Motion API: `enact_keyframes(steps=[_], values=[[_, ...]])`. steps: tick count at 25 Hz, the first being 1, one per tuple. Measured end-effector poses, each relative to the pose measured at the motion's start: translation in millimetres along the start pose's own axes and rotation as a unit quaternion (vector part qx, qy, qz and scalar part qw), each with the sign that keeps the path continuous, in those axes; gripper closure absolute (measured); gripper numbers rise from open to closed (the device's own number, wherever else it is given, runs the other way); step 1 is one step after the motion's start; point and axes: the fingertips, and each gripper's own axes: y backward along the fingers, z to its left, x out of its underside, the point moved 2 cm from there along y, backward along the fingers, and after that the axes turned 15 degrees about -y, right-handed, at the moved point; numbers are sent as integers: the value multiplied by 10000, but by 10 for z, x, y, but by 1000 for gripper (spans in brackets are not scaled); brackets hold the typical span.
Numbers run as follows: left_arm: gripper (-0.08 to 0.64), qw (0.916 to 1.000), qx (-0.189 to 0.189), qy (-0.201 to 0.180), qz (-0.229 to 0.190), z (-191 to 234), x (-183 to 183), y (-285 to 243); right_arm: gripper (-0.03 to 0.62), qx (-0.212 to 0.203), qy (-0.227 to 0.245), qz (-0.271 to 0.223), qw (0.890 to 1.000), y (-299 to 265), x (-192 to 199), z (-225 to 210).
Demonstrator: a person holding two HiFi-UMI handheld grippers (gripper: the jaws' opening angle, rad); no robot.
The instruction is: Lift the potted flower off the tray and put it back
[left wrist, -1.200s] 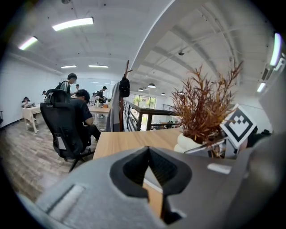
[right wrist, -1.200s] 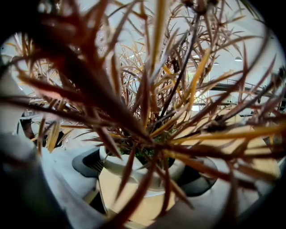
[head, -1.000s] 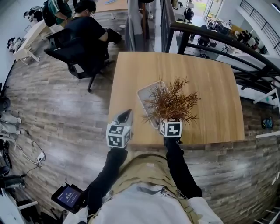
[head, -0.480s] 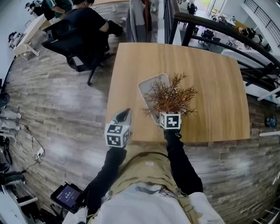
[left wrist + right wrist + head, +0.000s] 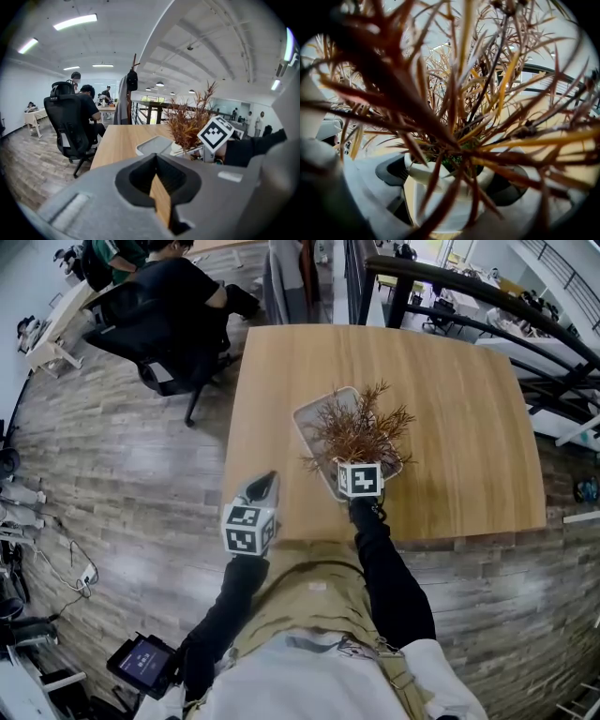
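The potted flower (image 5: 359,430), rust-brown spiky fronds in a small white pot (image 5: 446,191), hangs over the near right part of the pale tray (image 5: 314,416) on the wooden table (image 5: 450,409). My right gripper (image 5: 361,465) is shut on the pot, a jaw on either side of it, and the fronds fill the right gripper view. Whether the pot touches the tray I cannot tell. My left gripper (image 5: 265,487) hovers at the table's near left edge, shut and holding nothing. In the left gripper view the flower (image 5: 190,121) and the tray (image 5: 153,145) lie ahead to the right.
A person sits in a black office chair (image 5: 164,329) on the wood floor beyond the table's far left corner. A dark railing (image 5: 487,306) runs along the table's right side. A coat stand (image 5: 131,93) rises behind the table.
My right gripper has carried the potted flower away from the table's near edge, further over the tray. The left gripper has stayed in place.
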Motion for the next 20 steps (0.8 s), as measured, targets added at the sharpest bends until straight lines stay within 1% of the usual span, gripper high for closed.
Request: enact_keyframes(steps=[5,8,11,13,15,20], values=[[558,9999,3,-147,-69,-36,51,10,95,19,59,-26,10000,-108,131,-36],[558,9995,-27,-280,-120,-31,30,28,94,11,147,-227,9996,-123,133,-45],[558,9992,-13,-401,-76,6,41,39,94,-31,216,-451,9987,-186,119,-37],[558,9990,13,-454,-44,-14,44,53,92,-70,233,-508,9984,-213,146,-49],[558,9988,47,-496,-15,-54,16,68,92,-62,235,-487,9985,-193,162,-71],[558,9983,168,-559,58,-101,-124,176,89,-66,79,-176,9998,-22,342,-60]])
